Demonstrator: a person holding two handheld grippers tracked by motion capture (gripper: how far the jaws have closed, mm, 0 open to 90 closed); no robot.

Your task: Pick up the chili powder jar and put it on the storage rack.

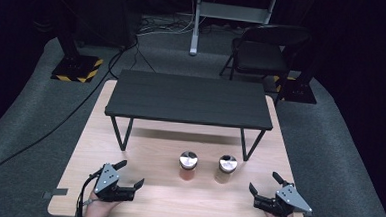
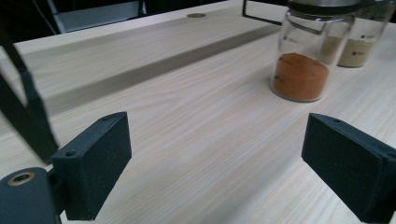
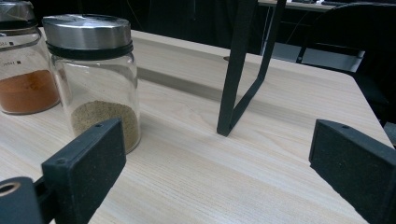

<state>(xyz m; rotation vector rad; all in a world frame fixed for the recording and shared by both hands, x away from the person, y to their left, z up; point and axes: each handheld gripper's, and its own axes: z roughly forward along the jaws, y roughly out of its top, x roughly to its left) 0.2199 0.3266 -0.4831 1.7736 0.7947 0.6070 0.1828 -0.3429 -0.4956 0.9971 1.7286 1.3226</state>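
Left gripper (image 1: pixel 127 174) spread wide, empty, low at near table edge; right gripper (image 1: pixel 263 183) same. Orange spice jar (image 1: pixel 188 166) upright, ahead-right of left gripper, nearer it. Tan spice jar (image 1: pixel 226 169) just beside, ahead-left of right gripper. Both before black riser shelf (image 1: pixel 189 99).

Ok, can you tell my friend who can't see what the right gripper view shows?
A glass jar of tan powder stands on the wooden table, beyond the open right gripper. An orange-powder jar sits beside it.
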